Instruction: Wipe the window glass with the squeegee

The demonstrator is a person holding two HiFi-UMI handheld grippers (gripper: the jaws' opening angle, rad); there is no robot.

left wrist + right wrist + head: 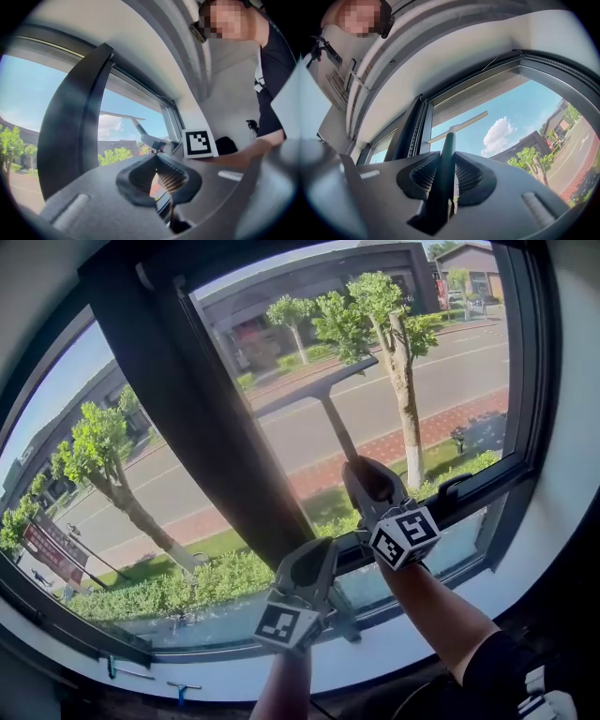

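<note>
The squeegee has a long pale blade [314,388] lying against the right window pane [441,343] and a dark handle [336,432] running down from it. My right gripper [361,472] is shut on that handle; in the right gripper view the handle [445,164] passes between the ribbed pads and the blade [459,125] crosses the glass above. My left gripper [314,557] hangs lower, in front of the bottom frame, shut with nothing between its jaws [156,158]. From it I see the squeegee [124,115] and the right gripper's marker cube [198,143].
A wide dark mullion [197,409] slants between the right pane and the left pane [84,484]. The dark window frame [530,362] borders the right side. A white sill [403,638] runs below. Street, trees and hedges lie outside.
</note>
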